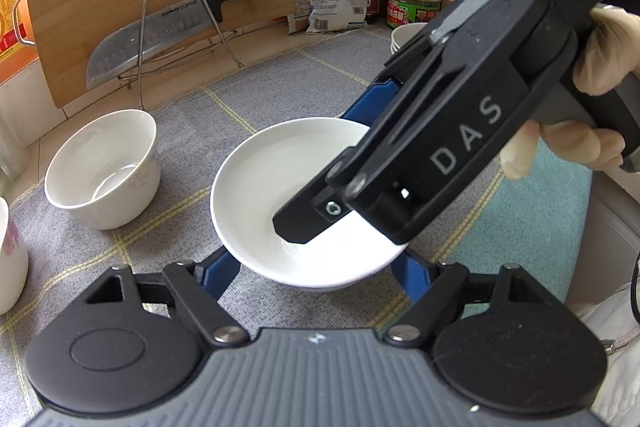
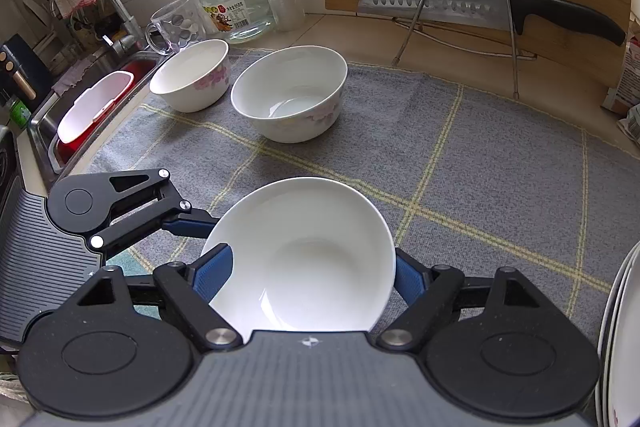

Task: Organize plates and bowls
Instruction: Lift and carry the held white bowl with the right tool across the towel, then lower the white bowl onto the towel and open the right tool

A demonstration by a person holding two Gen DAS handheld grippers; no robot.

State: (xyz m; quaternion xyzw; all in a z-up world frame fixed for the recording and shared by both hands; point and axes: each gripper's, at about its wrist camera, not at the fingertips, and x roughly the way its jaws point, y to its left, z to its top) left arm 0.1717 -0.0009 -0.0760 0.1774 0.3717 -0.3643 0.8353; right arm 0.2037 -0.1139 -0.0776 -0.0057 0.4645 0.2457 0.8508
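On the grey mat (image 2: 460,155) covering the desk, little is looking sorted yet. Both tongs, left tongs (image 1: 316,279) and right tongs (image 2: 308,279), are standing spread around the plain bowl (image 2: 304,251), gripping nothing firmly. Count: two flowered bowls (image 2: 290,93) waiting loose, a plate stack (image 2: 622,327) at right, number unclear.

Plain white bowl (image 2: 304,259), pink-flowered white bowls (image 2: 290,95), grey mat (image 2: 460,163) with yellow grid lines, blue-padded black hand-held gripper (image 2: 308,279)
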